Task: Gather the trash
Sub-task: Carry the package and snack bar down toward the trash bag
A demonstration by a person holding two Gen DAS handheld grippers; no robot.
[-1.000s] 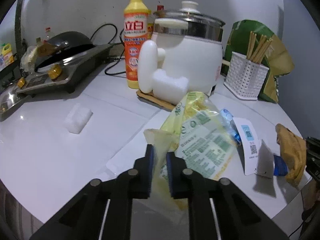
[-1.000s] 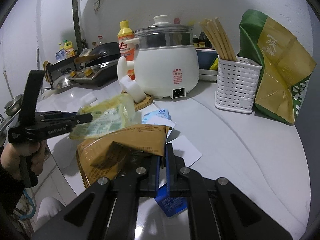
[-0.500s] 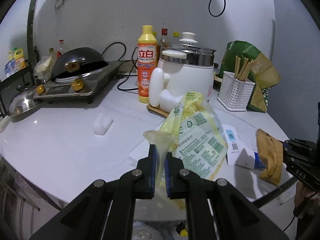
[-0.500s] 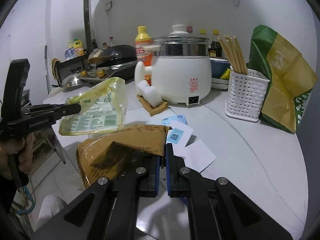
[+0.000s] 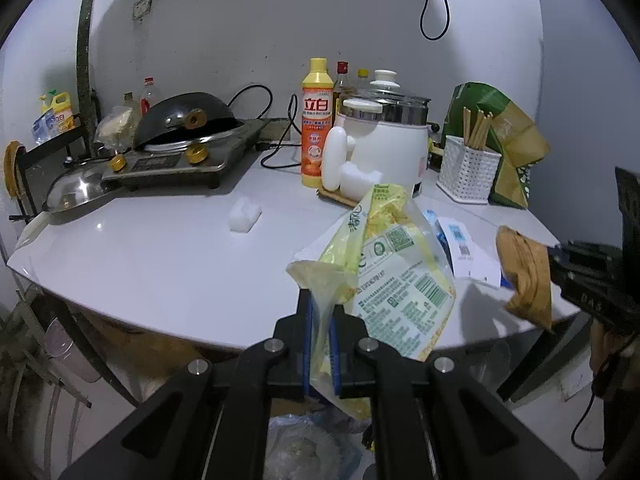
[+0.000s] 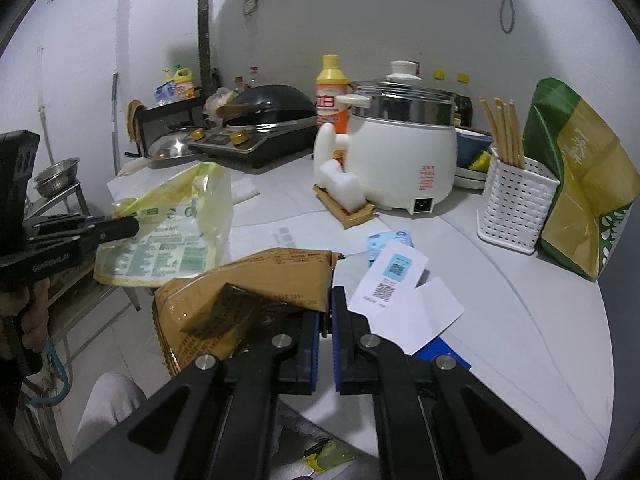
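The orange detergent bottle (image 5: 316, 132) reads "立白"; the white card (image 6: 394, 276) carries QR codes.

White surface (image 5: 152, 264). White cooker (image 5: 390, 148) at the back. Just left of it: orange bottle (image 5: 317, 128); further left: stove (image 5: 188, 156). White basket (image 5: 466, 170) of chopsticks to its right, green-gold bag (image 5: 514, 148) beyond. Wooden tray (image 6: 346, 210) with a sponge touching its front. White block (image 5: 245, 214) well left-front. QR card (image 6: 390, 276) in front.
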